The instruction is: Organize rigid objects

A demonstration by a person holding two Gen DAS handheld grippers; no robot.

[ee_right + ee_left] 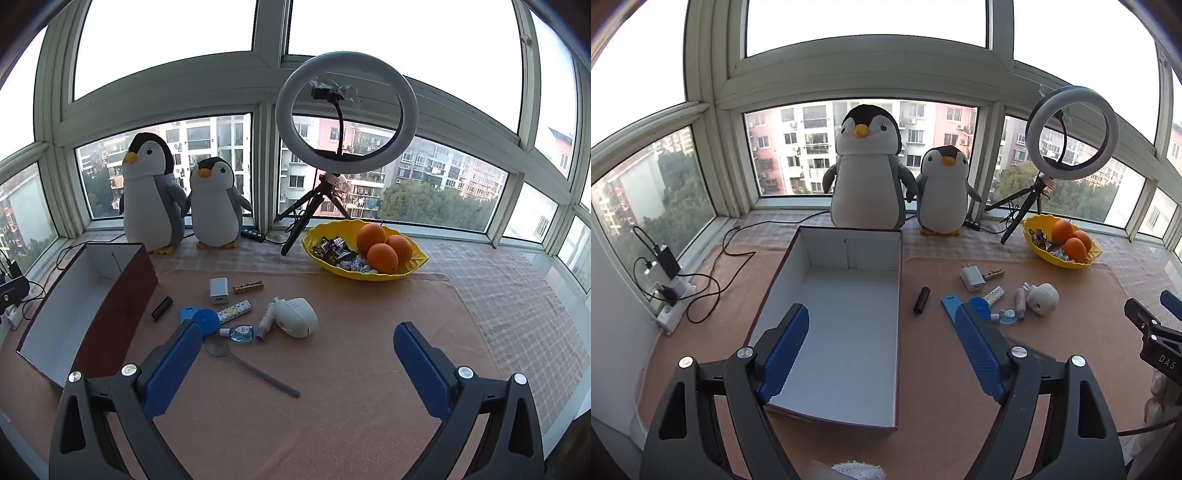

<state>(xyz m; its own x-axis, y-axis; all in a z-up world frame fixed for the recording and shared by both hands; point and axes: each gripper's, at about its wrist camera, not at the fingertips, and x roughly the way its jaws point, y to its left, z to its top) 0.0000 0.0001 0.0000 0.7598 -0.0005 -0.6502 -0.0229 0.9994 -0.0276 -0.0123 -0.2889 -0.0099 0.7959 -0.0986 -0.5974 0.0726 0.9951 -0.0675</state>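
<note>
left claw (882, 341) wide open, right claw (297, 360) wide open

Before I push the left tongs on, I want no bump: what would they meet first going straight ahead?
Probably the white floor of the open box: the open left tongs point down into it, nothing between. Depth is uncertain.

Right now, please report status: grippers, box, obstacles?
Left gripper and right gripper open, empty. Box empty; small items loose beside it. Nothing blocking.
</note>
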